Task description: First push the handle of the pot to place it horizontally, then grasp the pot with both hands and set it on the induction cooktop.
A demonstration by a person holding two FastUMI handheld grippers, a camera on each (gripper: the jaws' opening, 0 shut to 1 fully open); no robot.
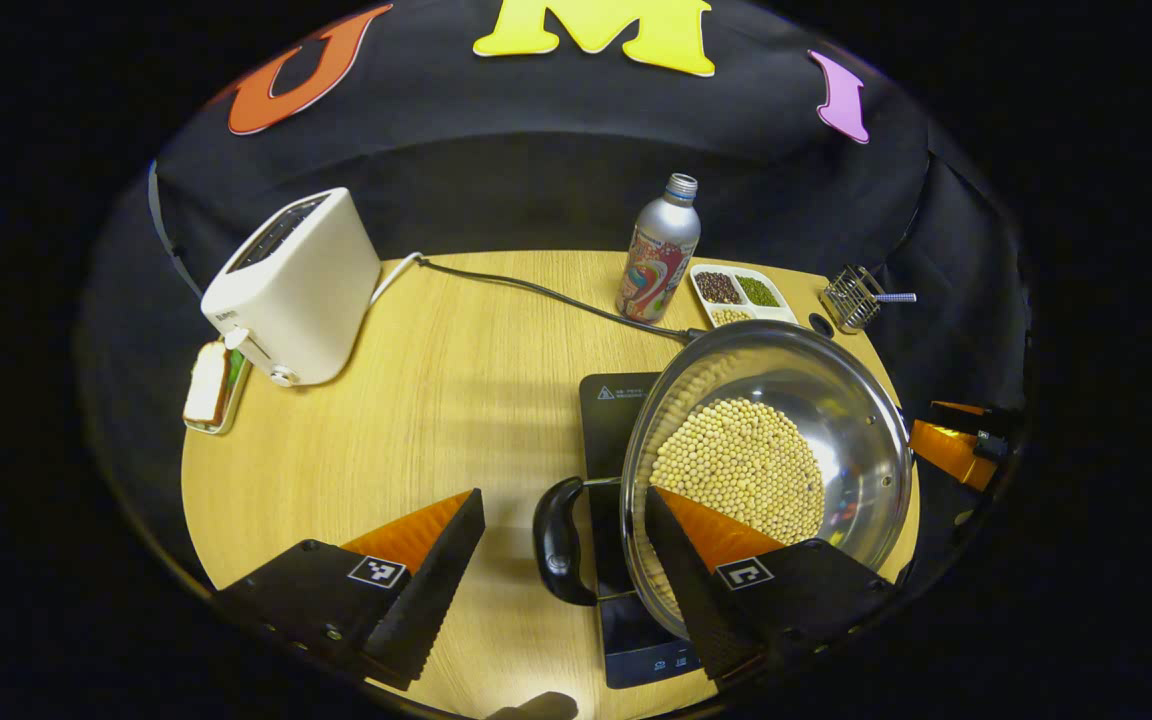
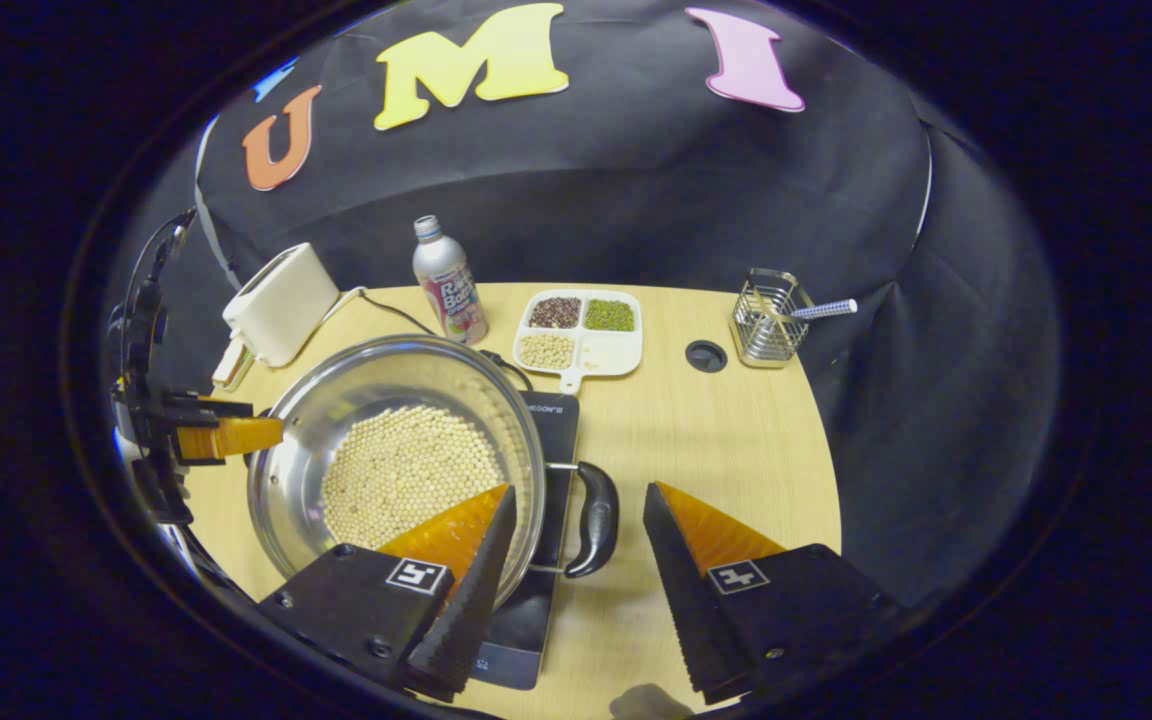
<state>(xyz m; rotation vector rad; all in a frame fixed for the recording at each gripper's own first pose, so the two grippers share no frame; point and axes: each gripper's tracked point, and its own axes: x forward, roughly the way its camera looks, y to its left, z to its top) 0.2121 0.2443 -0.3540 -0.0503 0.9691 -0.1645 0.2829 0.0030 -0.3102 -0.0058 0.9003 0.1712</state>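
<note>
Left gripper (image 1: pixel 564 545) fingers spread wide, straddling pot (image 1: pixel 766 470) handle (image 1: pixel 558 540), not touching. Right gripper (image 2: pixel 576 545) likewise released around opposite handle (image 2: pixel 596 518). Pot sits on cooktop (image 1: pixel 616 400).

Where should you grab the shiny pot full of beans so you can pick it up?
Grip the pot by its two black side handles, one tool coming from each side. The handles stick out level past the rim. The left tool and right tool already straddle them, open.
</note>
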